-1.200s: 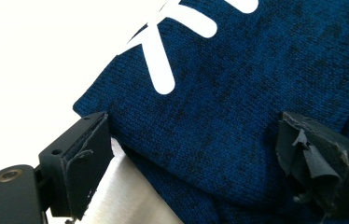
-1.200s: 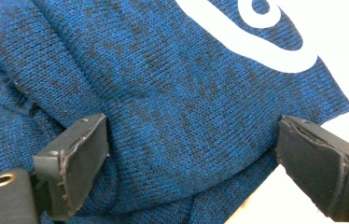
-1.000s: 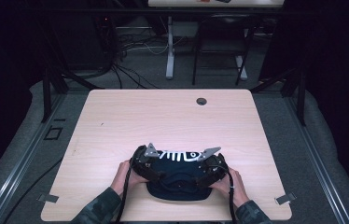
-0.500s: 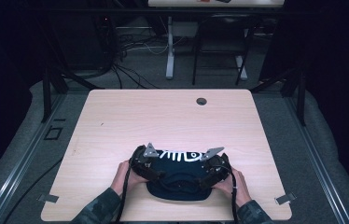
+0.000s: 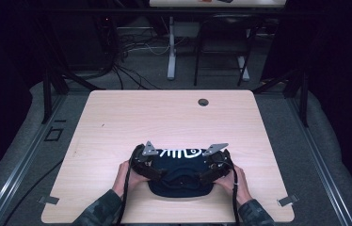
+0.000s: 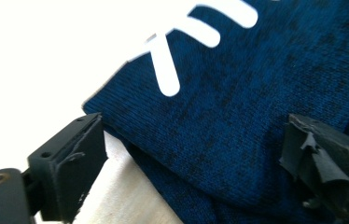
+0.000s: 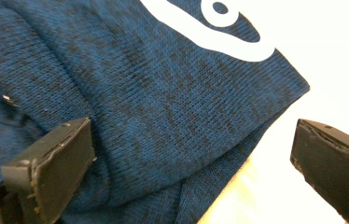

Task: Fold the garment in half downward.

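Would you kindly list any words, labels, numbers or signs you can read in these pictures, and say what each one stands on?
No readable words, numbers or brand names.
Dark blue knitted garment: only a white fish-skeleton design, a picture, not text.
Light wooden table: no markings legible.

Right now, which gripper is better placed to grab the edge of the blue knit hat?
Left, slightly. The left gripper has its open jaws straddling the blue knit hat's edge, and the right gripper straddles the other edge similarly, so it's close.
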Demonstrator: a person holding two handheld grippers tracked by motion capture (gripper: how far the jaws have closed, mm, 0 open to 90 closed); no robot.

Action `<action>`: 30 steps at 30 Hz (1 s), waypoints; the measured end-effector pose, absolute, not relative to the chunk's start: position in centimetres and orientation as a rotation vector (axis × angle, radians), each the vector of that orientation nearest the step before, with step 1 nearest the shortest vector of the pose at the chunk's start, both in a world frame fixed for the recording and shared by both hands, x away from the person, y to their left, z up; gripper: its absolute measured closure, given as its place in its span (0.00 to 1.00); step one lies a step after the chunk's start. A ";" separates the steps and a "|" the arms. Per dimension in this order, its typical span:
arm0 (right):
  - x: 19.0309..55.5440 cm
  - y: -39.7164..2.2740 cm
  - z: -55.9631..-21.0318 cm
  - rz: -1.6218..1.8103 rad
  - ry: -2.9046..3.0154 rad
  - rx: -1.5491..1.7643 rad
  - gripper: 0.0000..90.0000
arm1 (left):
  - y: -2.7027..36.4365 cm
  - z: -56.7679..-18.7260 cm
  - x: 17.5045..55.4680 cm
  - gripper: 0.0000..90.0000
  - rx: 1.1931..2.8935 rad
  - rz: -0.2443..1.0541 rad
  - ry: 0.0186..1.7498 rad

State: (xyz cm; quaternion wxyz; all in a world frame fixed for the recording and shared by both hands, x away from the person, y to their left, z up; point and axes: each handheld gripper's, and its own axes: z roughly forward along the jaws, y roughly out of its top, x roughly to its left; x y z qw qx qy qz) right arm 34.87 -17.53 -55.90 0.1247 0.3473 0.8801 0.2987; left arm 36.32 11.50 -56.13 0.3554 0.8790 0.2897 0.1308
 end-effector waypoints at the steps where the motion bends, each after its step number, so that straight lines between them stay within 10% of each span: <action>1: 34.8 -17.8 -55.4 0.899 2.561 1.008 0.00 | 11.7 -55.8 36.2 0.05 2.253 0.343 0.750; 30: 31.4 -27.3 -57.2 0.837 2.368 1.289 0.00 | 19.1 -58.0 34.4 0.00 2.220 0.484 0.988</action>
